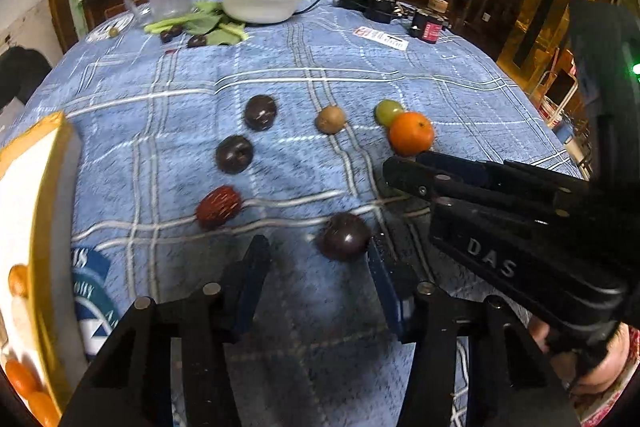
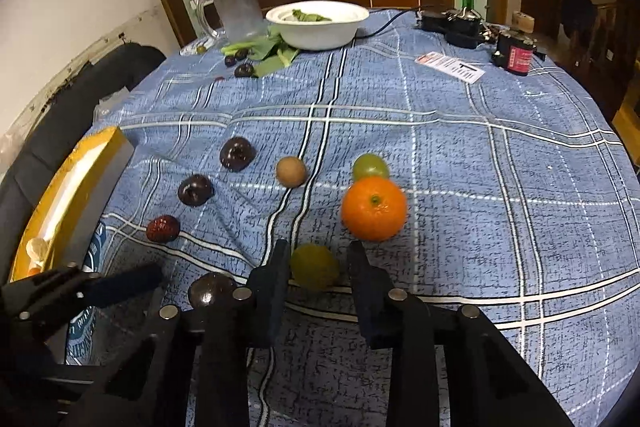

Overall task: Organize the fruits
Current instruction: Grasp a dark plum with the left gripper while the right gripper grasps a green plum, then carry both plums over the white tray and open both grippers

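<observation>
On the blue plaid tablecloth (image 2: 500, 187), which fills both views, the fruits are seen scattered, with a yellow-rimmed box (image 2: 76, 187) at the far left edge. Largest among them, an orange (image 2: 374, 209) is found touching a green grape (image 2: 370, 166), with a small brown fruit (image 2: 291, 171) further left. Between the open jaws of the right gripper (image 2: 318, 269) a yellow-green fruit (image 2: 314, 271) is bracketed, round with no long axis to be matched; neither pad can be said to touch it, and nothing is gripped. A dark plum (image 1: 345, 235) is met just ahead of the left gripper (image 1: 316, 259), hard by its right finger; its jaws are spread wide and empty. The right gripper is judged nearer to a grasp: only closing is needed.
</observation>
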A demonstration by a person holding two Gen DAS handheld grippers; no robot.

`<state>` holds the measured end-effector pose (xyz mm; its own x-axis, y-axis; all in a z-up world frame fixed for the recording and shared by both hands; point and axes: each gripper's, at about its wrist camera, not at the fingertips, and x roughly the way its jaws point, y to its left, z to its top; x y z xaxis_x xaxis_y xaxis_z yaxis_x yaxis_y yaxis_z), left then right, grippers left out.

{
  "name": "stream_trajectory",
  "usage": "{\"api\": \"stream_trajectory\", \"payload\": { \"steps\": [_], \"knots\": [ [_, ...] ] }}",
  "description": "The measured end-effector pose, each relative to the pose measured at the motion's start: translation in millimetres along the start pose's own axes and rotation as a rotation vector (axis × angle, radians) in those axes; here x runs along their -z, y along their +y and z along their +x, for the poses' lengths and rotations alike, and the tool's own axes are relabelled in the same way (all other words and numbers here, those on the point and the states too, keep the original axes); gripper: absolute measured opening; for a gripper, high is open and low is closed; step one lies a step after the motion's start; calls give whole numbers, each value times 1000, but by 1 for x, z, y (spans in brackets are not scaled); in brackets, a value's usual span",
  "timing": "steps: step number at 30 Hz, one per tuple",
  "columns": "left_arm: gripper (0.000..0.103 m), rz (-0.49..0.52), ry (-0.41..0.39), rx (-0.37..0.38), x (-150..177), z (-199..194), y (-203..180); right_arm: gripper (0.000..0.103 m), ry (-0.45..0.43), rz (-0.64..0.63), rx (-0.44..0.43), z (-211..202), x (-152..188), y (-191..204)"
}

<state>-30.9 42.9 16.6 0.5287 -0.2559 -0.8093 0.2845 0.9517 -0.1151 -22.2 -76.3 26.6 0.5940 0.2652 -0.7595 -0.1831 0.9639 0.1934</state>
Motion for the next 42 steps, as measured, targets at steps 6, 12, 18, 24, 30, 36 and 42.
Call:
{"api": "stream_trajectory", "payload": {
  "steps": [6, 12, 18, 24, 30, 36, 42],
  "knots": [
    [28, 80, -3, -68, -3, 14, -19, 25, -37, 50, -8, -10, 0, -10],
    [24, 37, -17, -55, 2, 1, -11, 20, -41, 68, -38, -12, 0, -12],
    [24, -34, -60, -58, 11, -29, 10, 20, -63, 199, -141, -18, -1, -38],
    [25, -66, -71, -67, 22, -45, 21, 48, -55, 210, -141, -17, 1, -38],
    [25, -88, -84, -78, 29, -57, 31, 63, -11, 55, -27, -4, 3, -8],
    [25, -123, -99, -85, 36, -71, 43, 26, -1, -40, 39, 3, 5, 10],
    [25, -183, -133, -102, 45, -96, 70, 26, -11, -16, 4, -13, 8, 20]
  ]
}}
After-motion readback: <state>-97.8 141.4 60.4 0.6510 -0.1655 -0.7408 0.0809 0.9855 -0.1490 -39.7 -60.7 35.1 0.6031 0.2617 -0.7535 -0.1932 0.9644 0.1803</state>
